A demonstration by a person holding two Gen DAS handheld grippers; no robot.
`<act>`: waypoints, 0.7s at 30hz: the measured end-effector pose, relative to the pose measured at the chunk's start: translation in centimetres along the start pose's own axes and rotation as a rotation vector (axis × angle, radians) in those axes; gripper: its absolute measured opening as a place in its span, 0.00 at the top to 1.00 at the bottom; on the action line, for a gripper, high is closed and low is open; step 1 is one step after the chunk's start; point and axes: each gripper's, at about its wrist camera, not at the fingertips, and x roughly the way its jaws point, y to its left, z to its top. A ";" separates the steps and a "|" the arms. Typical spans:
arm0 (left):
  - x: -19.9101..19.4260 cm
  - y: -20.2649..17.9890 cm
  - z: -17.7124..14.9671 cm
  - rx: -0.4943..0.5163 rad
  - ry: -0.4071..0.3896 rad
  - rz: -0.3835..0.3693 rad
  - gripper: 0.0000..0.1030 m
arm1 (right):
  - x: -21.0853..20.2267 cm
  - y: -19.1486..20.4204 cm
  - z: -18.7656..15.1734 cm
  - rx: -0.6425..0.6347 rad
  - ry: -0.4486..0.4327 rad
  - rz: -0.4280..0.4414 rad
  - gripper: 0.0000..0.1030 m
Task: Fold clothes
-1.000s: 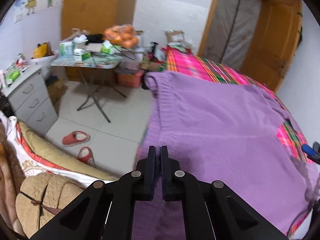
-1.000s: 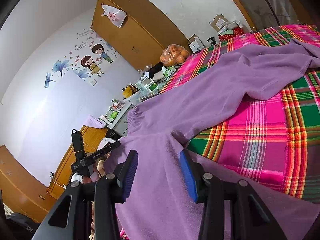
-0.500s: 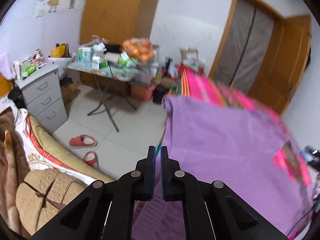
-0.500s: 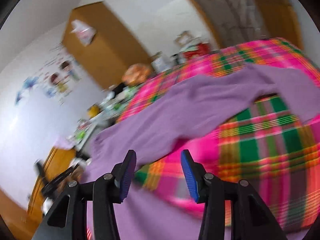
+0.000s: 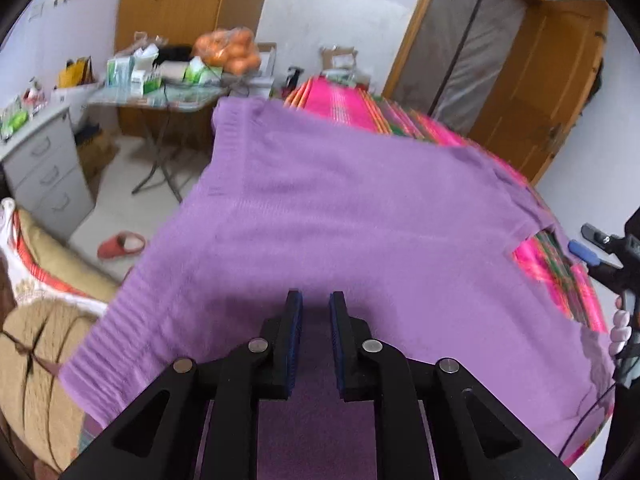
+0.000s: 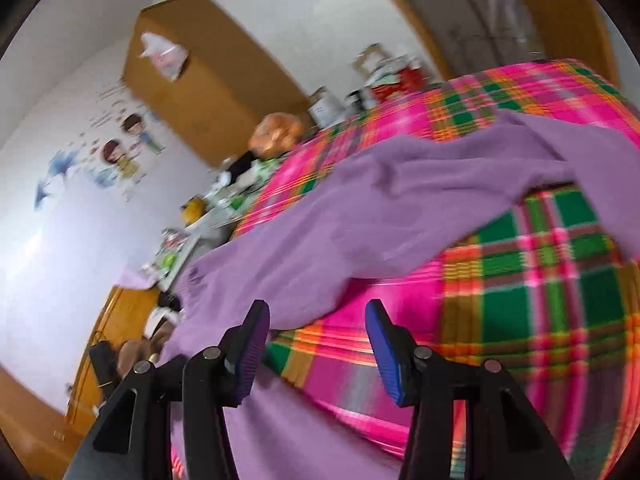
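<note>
A purple knitted sweater point(image 5: 340, 216) lies spread on a bed with a pink, green and orange plaid cover point(image 5: 344, 100). My left gripper point(image 5: 315, 300) hovers just above the sweater's near part, jaws slightly apart with nothing between them. My right gripper point(image 6: 316, 312) is open and empty above the plaid cover point(image 6: 540, 288), beside the sweater's sleeve point(image 6: 400, 208). The right gripper also shows at the right edge of the left wrist view point(image 5: 600, 248).
A folding table point(image 5: 160, 96) with boxes and a bag of oranges point(image 5: 228, 50) stands beyond the bed's left side. A grey drawer unit point(image 5: 40, 164), slippers point(image 5: 120, 244) on the floor and a woven cushion point(image 5: 36, 360) are at the left. A wooden door point(image 5: 540, 92) is at the back right.
My left gripper's jaws have parted from shut to slightly open, and it has moved over the sweater. My right gripper has swung right, from over the sweater to over the plaid cover.
</note>
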 end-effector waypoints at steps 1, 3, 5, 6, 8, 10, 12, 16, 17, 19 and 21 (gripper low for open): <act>-0.3 0.3 -0.1 -0.014 -0.005 0.004 0.86 | 0.5 0.6 0.1 -0.020 0.009 0.010 0.50; -0.8 0.9 -0.3 -0.041 -0.017 0.010 0.86 | 2.2 2.8 1.0 -0.093 0.045 0.037 0.48; -1.2 1.6 -0.2 -0.071 -0.047 0.011 0.86 | 3.6 5.2 1.4 -0.166 0.078 0.055 0.48; -1.4 2.2 -0.2 -0.093 -0.060 0.016 0.86 | 4.6 6.5 1.7 -0.210 0.098 0.062 0.48; -1.5 3.4 -0.1 -0.137 -0.069 0.017 0.86 | 6.9 9.2 2.2 -0.288 0.130 0.061 0.48; -1.6 4.2 0.0 -0.171 -0.075 0.010 0.86 | 9.7 11.7 2.8 -0.344 0.162 0.058 0.48; -1.9 4.7 0.0 -0.188 -0.085 0.008 0.86 | 12.7 14.0 3.3 -0.403 0.197 0.054 0.48; -1.7 6.6 0.3 -0.242 -0.108 -0.040 0.86 | 19.4 19.1 3.6 -0.600 0.256 0.021 0.48; -1.2 7.0 0.3 -0.269 -0.093 -0.066 0.86 | 21.0 20.2 3.4 -0.662 0.276 0.023 0.48; -0.7 7.5 0.4 -0.297 -0.082 -0.105 0.86 | 23.7 21.8 3.3 -0.768 0.308 0.028 0.48; -0.8 7.5 0.3 -0.291 -0.083 -0.122 0.86 | 26.0 23.1 3.3 -0.868 0.303 0.025 0.48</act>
